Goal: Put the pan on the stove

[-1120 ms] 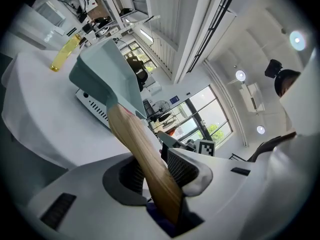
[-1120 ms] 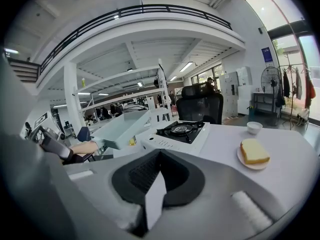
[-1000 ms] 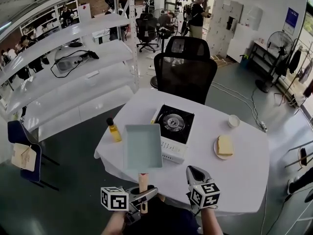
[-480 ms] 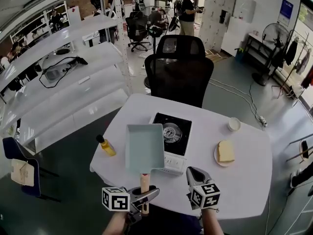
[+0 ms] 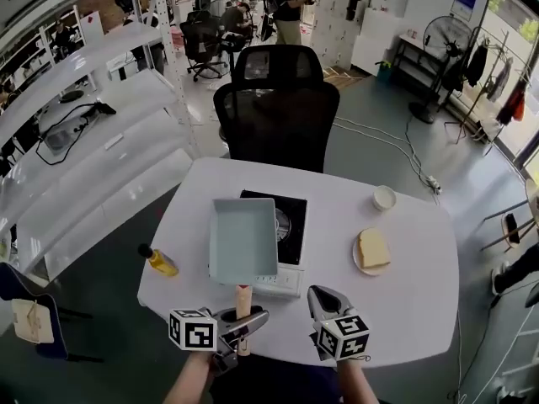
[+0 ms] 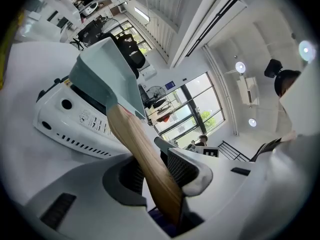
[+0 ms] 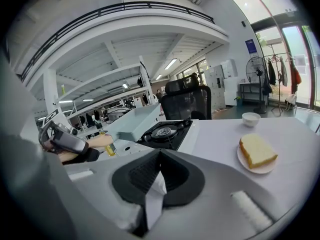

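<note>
the left claw [image 5: 242,320] pinches the wooden handle [image 5: 243,296] of the pale blue pan [image 5: 243,240]. the pan hangs over the left side of the stove [image 5: 291,219] on the white tabletop [image 5: 404,268]. the right claw [image 5: 322,300] is pressed together with nothing in it, at the near edge.

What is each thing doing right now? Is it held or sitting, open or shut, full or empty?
Pan: held up by its wooden handle, over the stove's left side.
Stove: on the table, no flame showing.
Left gripper: shut on the pan's handle.
Right gripper: shut, empty.
Yellow bottle: upright, capped.
Plate: holds one bread slice.
Cup: upright on the table.
</note>
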